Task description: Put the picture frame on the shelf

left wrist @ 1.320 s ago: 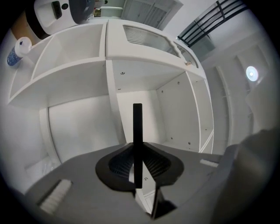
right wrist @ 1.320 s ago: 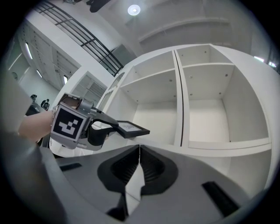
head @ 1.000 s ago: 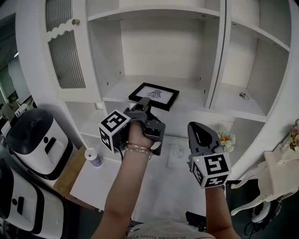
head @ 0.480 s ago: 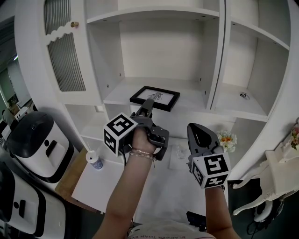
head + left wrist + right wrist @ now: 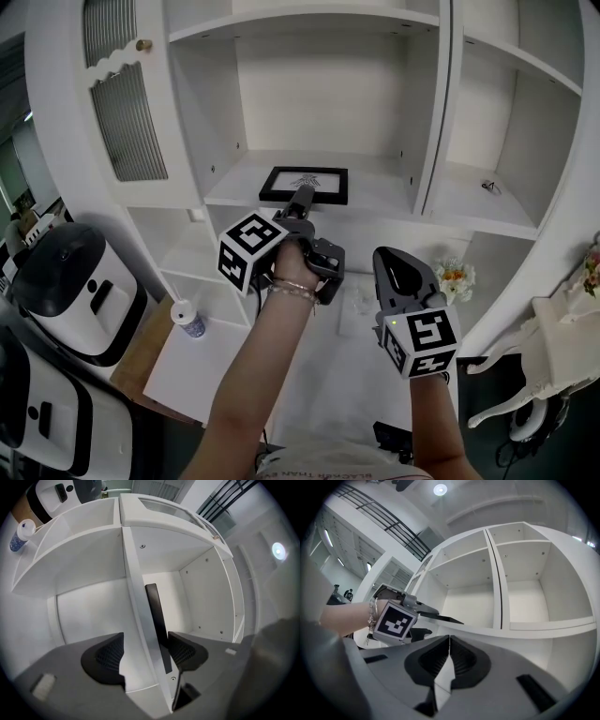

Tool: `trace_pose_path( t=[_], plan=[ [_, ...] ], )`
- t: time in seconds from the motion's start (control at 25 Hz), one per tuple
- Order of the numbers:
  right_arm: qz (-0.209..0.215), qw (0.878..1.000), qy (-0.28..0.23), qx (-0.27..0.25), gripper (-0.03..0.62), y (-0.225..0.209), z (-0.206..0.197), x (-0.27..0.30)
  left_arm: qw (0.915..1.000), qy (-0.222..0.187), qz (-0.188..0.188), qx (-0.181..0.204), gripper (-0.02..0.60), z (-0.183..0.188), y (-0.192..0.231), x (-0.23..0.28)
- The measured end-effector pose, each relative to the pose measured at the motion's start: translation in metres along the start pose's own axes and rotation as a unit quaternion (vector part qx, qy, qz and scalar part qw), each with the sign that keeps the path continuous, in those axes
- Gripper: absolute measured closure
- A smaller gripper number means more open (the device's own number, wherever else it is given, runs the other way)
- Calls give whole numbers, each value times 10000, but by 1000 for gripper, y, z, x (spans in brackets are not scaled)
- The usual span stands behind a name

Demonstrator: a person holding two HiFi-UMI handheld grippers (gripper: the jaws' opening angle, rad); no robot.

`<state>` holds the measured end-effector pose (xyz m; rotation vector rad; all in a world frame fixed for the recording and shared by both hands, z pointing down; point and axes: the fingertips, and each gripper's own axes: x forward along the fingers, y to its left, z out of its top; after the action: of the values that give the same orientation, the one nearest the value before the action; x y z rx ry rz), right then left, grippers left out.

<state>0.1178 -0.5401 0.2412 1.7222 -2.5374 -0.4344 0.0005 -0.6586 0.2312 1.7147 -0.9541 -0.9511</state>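
While its jaws are opening, the left gripper (image 5: 145,651) straddles the near edge of the picture frame (image 5: 154,606); one pad sits just beside that edge and the other stands clear. The frame lies flat on the white shelf (image 5: 375,187), in the middle compartment. Lower and to the right, the right gripper (image 5: 449,656) holds its jaws pressed together with nothing between them.

The picture frame (image 5: 304,185) lies flat on the middle shelf (image 5: 380,192), near its front edge and left of centre. The left tool (image 5: 302,197), jaws opening, straddles that front edge with the frame's near edge between them. A small object (image 5: 487,189) sits on the right-hand shelf. Lower left, a bottle (image 5: 187,317) stands on a low ledge (image 5: 178,366); flowers (image 5: 454,277) sit lower right.
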Motion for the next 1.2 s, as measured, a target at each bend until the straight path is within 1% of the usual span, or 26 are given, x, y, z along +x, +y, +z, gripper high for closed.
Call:
trace_pose_path(
  t=[0.16, 0.36, 0.56, 0.64, 0.76, 0.92, 1.0, 1.08, 1.12, 1.2],
  plan=[
    [-16, 10000, 11, 52, 585, 0, -3, -1, 9999, 55, 27, 138, 282, 2, 4, 9],
    [-18, 10000, 9, 86, 585, 2, -5, -2, 9992, 73, 91, 376, 282, 7, 4, 12],
    [-105, 9999, -43, 105, 585, -1, -3, -2, 9985, 50, -22, 540, 282, 8, 4, -2],
    [-107, 9999, -64, 105, 585, 0, -2, -3, 9975, -22, -83, 701, 282, 12, 7, -12],
    [-110, 9999, -72, 104, 585, 1, -2, -3, 9935, -229, -130, 1104, 282, 24, 14, -26],
    [-137, 9998, -60, 118, 585, 1, -3, -5, 9886, -285, -244, 1461, 284, 31, 24, -38],
    [-157, 9998, -56, 130, 585, 2, -4, -6, 9836, -324, -269, 1753, 284, 33, 29, -44],
    [-165, 9998, -38, 107, 583, 4, -5, -6, 9751, -386, -325, 2159, 285, 34, 31, -52],
    [-169, 9998, -23, 81, 583, 5, -6, -7, 9694, -407, -360, 2395, 288, 34, 31, -57],
    [-182, 9998, 0, 41, 583, 7, -8, -8, 9550, -427, -374, 2913, 314, 31, 34, -65]
  ],
)
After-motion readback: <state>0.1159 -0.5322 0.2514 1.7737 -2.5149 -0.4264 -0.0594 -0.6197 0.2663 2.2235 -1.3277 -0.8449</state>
